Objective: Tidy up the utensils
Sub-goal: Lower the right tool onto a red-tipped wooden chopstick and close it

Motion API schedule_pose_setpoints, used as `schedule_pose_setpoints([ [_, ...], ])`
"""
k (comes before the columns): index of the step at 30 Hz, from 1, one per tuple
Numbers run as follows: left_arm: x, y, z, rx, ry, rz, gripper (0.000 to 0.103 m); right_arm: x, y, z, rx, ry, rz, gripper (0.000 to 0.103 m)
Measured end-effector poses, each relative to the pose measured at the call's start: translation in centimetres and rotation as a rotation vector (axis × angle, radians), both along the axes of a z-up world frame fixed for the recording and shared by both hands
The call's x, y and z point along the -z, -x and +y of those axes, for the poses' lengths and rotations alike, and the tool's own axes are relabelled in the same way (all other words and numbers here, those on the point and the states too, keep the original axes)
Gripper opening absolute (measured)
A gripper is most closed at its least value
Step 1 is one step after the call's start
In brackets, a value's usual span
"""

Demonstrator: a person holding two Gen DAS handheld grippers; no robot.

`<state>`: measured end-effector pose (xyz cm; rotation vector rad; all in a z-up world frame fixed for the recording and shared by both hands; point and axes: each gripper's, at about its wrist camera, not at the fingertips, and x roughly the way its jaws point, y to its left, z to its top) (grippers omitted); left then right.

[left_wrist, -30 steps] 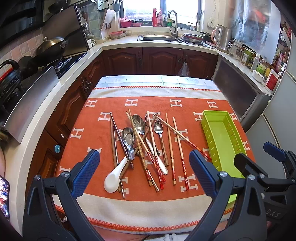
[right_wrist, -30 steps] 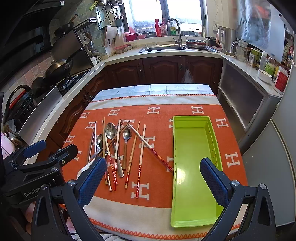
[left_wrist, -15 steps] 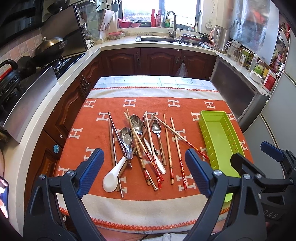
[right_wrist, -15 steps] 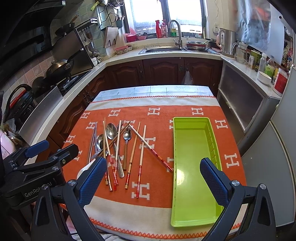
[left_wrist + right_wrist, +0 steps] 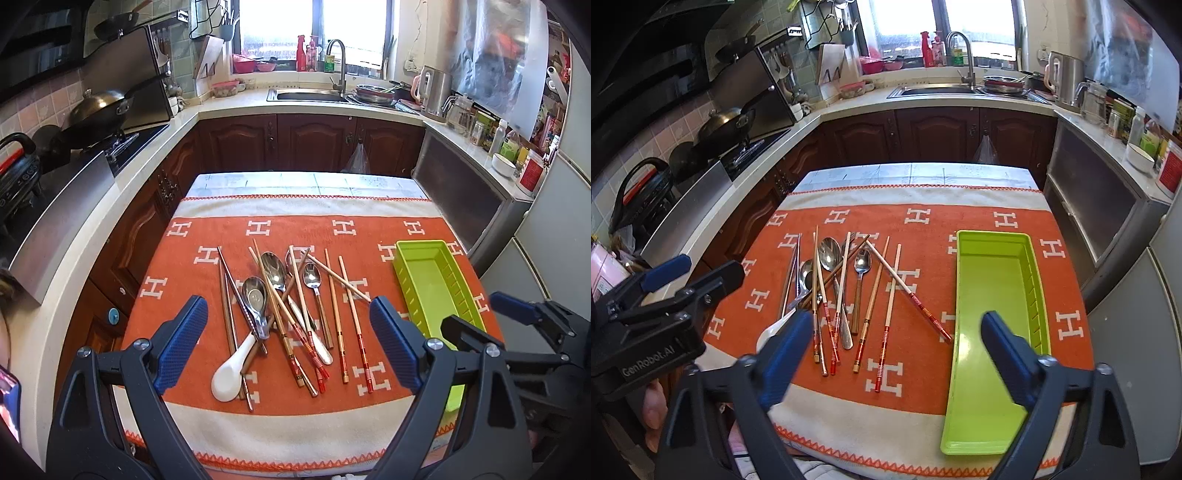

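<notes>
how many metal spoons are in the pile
3 metal spoons: one leftmost, above the white spoon; one in the middle under chopsticks; one to its right. A fourth may hide beneath the chopsticks.

Glossy plastic tray [image 5: 993, 373], shiny metal spoons [image 5: 275, 267]

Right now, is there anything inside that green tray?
Nothing is inside the green tray; its floor shows bare along most of its length. The spoons and chopsticks all lie on the cloth beside it. A gripper finger covers part of the near end.
</notes>
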<state>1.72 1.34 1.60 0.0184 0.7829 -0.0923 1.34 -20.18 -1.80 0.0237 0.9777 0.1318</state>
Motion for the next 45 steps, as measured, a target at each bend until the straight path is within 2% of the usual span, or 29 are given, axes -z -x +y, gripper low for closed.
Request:
schedule_pose_setpoints([
  [5, -0.1, -1.8, 0.0, 0.030, 0.004, 0.047, 0.088, 0.3, -2.1, 0.3, -0.031, -0.027, 0.040, 0.075],
  [12, 0.9, -5.3, -1.0, 0.074, -0.022, 0.065, 0.089, 0.9, -6.7, 0.6, -0.080, 0.014, 0.058, 0.071],
  [14, 1.7, -6.5, -1.3, 0.072, -0.044, 0.074, 0.089, 2.1, -8.6, 0.8, -0.089, 0.055, 0.080, 0.069],
  [16, 3.1, -7.9, -1.5, 0.070, -0.062, 0.101, 0.089, 3.6, -10.3, 0.8, -0.095, 0.059, 0.128, 0.060],
  [19, 5.4, -10.0, -1.2, 0.069, -0.035, 0.156, 0.088, 6.9, -12.7, 0.8, -0.100, 0.080, 0.200, 0.052],
  [20, 6.2, -10.6, -1.0, 0.068, -0.024, 0.172, 0.086, 8.0, -13.3, 0.9, -0.106, 0.086, 0.218, 0.051],
  [23, 8.4, -11.8, -0.5, 0.064, -0.016, 0.217, 0.067, 11.5, -14.9, 1.5, -0.128, 0.111, 0.281, 0.049],
  [27, 10.8, -13.0, -0.2, 0.068, -0.005, 0.252, 0.063, 15.5, -16.8, 2.4, -0.152, 0.144, 0.342, 0.041],
  [38, 12.9, -13.8, 1.1, 0.061, 0.034, 0.294, 0.063, 21.1, -19.7, 4.0, -0.204, 0.253, 0.467, 0.027],
  [43, 13.4, -14.2, 1.1, 0.063, 0.039, 0.303, 0.063, 22.0, -20.5, 3.8, -0.214, 0.240, 0.488, 0.026],
  [44, 13.4, -14.3, 1.1, 0.064, 0.039, 0.305, 0.063, 22.1, -20.5, 4.0, -0.220, 0.243, 0.486, 0.024],
  [45, 13.5, -14.3, 0.9, 0.066, 0.040, 0.306, 0.063, 22.1, -20.5, 4.1, -0.227, 0.244, 0.485, 0.015],
])
